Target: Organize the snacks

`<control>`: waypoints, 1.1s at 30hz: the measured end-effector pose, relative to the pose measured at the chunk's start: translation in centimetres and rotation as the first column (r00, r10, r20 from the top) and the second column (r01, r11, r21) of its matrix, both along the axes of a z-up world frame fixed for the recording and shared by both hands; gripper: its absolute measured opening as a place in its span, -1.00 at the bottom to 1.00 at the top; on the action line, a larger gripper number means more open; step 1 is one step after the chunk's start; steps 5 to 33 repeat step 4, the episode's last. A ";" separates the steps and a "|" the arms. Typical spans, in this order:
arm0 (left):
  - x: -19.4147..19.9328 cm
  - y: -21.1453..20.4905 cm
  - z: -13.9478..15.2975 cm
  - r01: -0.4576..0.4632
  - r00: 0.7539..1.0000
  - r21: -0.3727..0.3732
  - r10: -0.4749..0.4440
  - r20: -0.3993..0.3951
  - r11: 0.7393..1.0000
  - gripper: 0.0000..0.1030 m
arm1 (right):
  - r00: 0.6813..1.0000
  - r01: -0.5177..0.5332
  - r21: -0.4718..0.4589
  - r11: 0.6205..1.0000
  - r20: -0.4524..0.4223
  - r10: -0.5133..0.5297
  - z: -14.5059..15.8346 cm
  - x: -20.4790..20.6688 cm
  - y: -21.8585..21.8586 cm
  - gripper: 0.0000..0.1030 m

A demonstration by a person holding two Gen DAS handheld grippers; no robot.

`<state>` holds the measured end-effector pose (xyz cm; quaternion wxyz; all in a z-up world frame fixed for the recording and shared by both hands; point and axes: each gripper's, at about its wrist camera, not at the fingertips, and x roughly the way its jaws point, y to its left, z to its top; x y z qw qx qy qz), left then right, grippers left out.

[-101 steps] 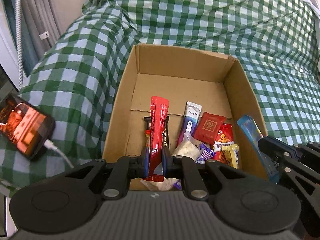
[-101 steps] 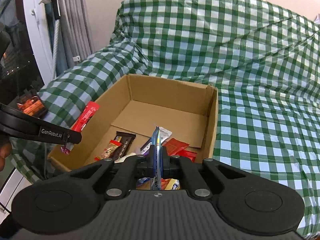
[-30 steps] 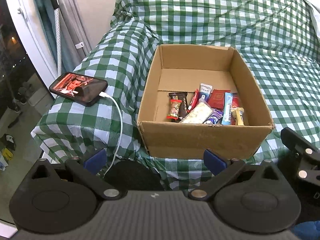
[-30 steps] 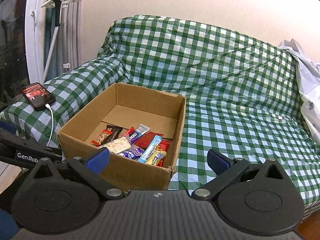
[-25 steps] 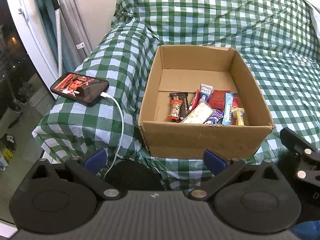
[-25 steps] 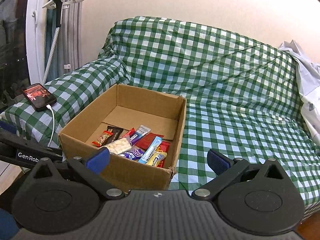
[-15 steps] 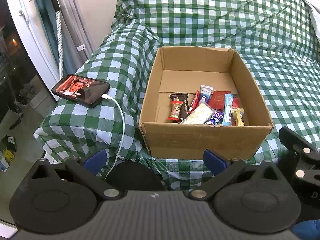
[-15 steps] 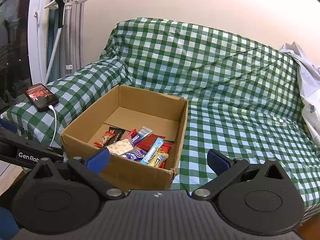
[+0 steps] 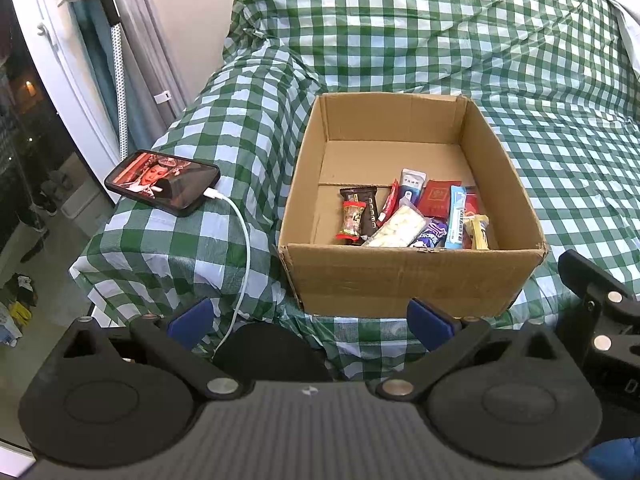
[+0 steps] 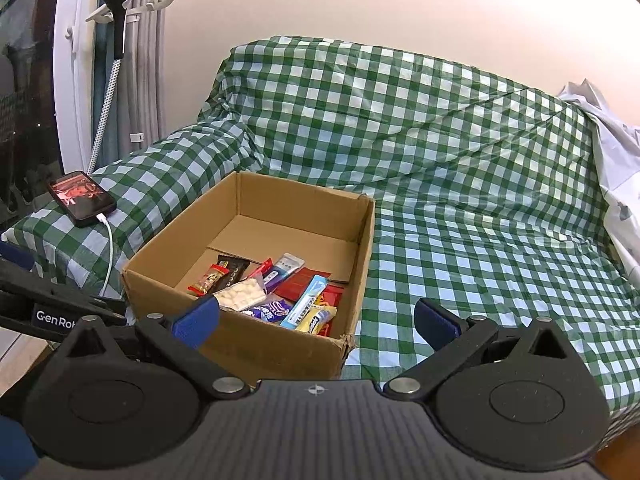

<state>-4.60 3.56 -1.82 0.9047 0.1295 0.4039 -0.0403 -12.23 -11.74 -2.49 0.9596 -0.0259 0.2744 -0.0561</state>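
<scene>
Green-white checked sofa cover (image 10: 460, 168) fills background. Brown open-top cardboard box (image 9: 412, 276) at frame centre, wrapped snacks (image 9: 416, 216) along its near wall, long axes pointing away. Left gripper (image 9: 308, 318) and right gripper (image 10: 316, 322) both wide, empty, low before box; left one squarer to it.

left gripper (image 9: 310, 318) fingers spread, right gripper (image 10: 316, 320) likewise

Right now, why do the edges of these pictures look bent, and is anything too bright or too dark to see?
Left wrist view: the fisheye lens bows the window frame; outside the glass it is dark night; the phone screen glows, the box is evenly lit. Right wrist view: the wall curves at the corners and looks slightly washed out; the snacks stay sharp, the near fingers slightly soft.
</scene>
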 end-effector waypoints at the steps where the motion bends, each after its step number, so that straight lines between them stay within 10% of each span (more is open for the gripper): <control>1: -0.1 0.0 0.0 0.000 1.000 -0.001 0.000 0.005 1.000 1.00 | 1.000 -0.001 0.001 1.000 0.000 0.001 0.0 0.0 0.0 0.99; 33: 0.0 0.1 -0.1 -0.001 1.000 0.000 0.001 0.010 1.000 1.00 | 1.000 -0.004 0.007 1.000 -0.004 0.004 0.0 0.1 0.1 0.99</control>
